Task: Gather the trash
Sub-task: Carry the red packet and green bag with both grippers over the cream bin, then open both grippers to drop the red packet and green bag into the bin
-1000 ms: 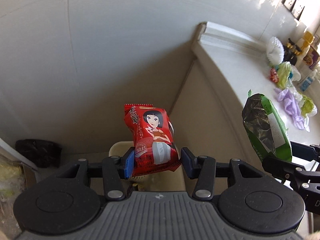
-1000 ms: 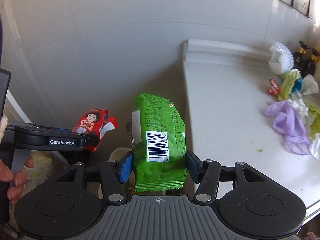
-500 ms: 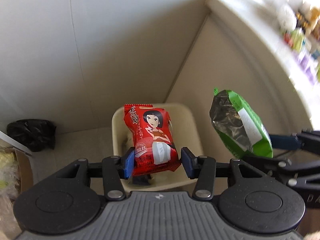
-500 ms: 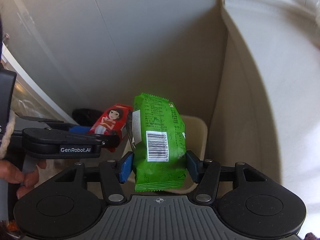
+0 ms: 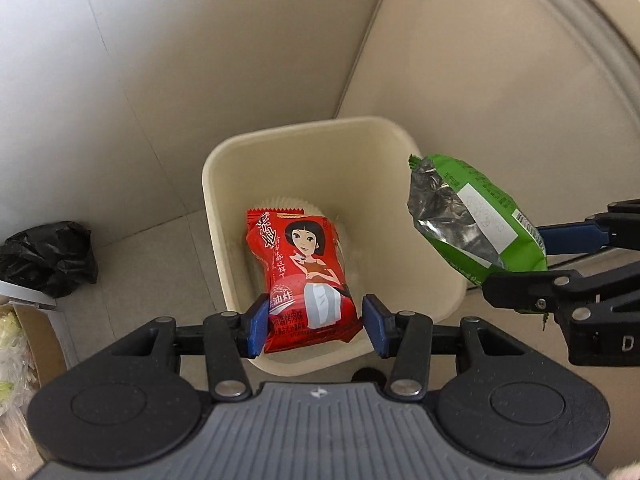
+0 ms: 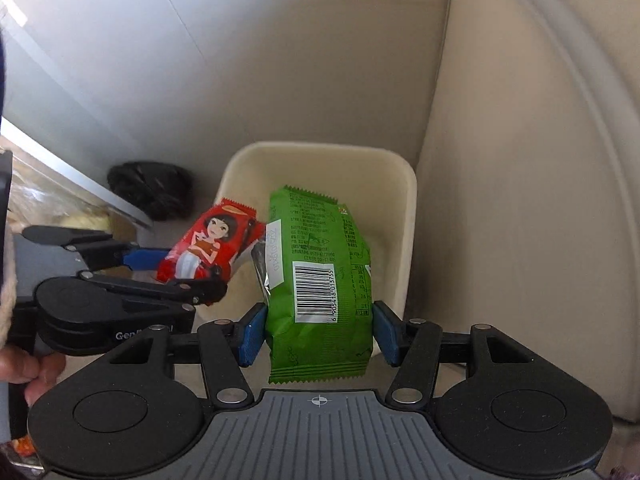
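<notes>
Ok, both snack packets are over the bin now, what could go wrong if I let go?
The green snack packet hangs near the bin's right rim in the left wrist view, so it might catch the edge and drop outside. The red snack packet sits well over the opening. The left gripper and right gripper are close together and could bump.

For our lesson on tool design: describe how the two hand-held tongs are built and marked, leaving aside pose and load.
Both look alike: the left tongs and right tongs have blue pads on black linkage arms with silver rivets, two round black discs and a ribbed grey body. Seen from the right wrist, the left one carries white lettering, partly hidden, beginning "Gen".
</notes>
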A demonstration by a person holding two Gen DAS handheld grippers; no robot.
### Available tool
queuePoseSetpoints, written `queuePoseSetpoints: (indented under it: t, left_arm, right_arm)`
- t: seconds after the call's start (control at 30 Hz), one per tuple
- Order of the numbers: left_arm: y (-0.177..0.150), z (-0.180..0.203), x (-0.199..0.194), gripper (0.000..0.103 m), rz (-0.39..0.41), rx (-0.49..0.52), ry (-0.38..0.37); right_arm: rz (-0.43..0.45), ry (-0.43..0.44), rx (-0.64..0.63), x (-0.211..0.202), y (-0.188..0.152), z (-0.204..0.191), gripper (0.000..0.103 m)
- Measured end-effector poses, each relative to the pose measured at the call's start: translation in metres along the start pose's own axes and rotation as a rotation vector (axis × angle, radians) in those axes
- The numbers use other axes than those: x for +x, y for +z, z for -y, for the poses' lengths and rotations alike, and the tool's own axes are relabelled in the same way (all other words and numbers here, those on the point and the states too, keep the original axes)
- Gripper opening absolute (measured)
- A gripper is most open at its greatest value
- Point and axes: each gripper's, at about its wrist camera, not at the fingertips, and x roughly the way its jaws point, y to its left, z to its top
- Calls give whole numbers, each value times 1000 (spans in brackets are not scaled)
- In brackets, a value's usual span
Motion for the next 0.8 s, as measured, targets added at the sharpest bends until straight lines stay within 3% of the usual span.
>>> queuePoseSetpoints:
  t: [0.23,0.43,0.57,0.8]
  left_arm:
    - [8,-2,18,46,-39,28,12]
    - [11,7,25,47,-51,61,19]
    - [10,15,24,60,-49,81,24]
    - [10,21,24,68,-50,87,25]
  right_arm:
    - [-67,-43,-23,29,10,0,56]
    - [-70,-45,-15,41,13,6,57]
    - [-60,-28,8,36,-2,19,66]
    - [-66,-26,4,30,-1,23,69]
